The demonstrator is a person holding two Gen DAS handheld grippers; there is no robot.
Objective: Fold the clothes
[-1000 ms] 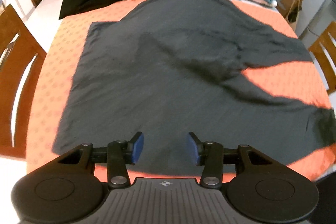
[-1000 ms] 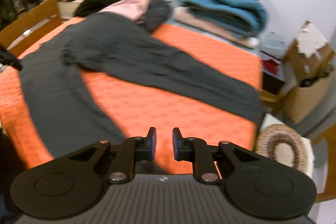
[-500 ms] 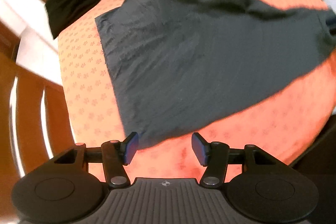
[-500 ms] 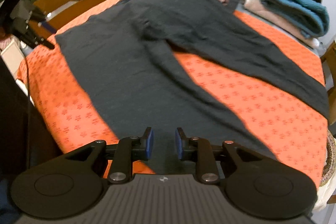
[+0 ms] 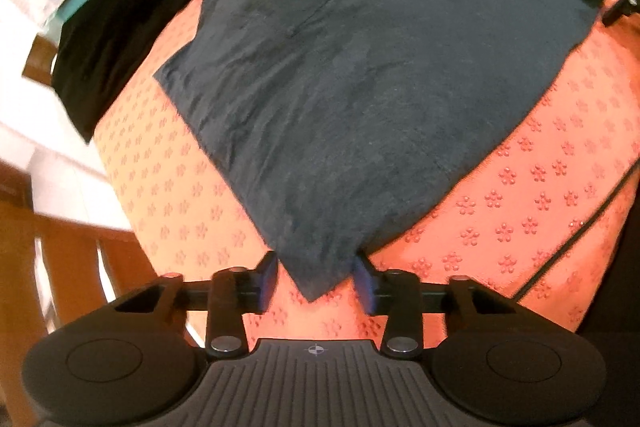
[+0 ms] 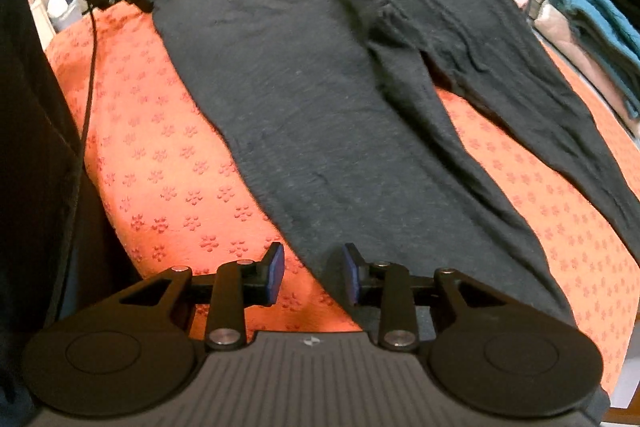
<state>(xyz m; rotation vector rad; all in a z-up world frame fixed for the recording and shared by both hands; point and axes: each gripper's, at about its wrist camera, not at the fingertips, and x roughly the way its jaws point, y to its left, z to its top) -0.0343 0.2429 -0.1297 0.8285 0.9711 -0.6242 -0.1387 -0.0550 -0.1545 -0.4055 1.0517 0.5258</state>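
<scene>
A dark grey long-sleeved garment [image 5: 360, 75] lies spread flat on a table covered by an orange cloth [image 5: 168, 195] with a small flower pattern. Its hem runs along the near edge of the table, and its body reaches back toward the far edge, where folded clothes are stacked: a black pile [image 5: 108, 39] at one far corner, and a teal folded piece [image 6: 592, 11] over pale pink ones at the other.

The left gripper [image 5: 316, 277] points down at one hem corner of the garment near the table's near edge. The corner's tip lies between the two blue-padded fingers [image 5: 267, 277]; the jaws have just been closing, yet a gap shows on each side of the cloth, so the pads do not press it.

The right gripper [image 6: 312, 277] hangs over the other end of the hem, close to the near edge. Its jaws have just been opening and stand spread, straddling the hem's edge: cloth lies under the right-hand finger and bare orange cloth under the left-hand one, neither pinching.

In the right wrist view the left gripper also shows at the upper left, at the garment's corner, its cable [image 6: 86, 99] trailing down past the table edge. One sleeve [image 6: 532, 115] lies stretched out across the table toward the right edge.
</scene>
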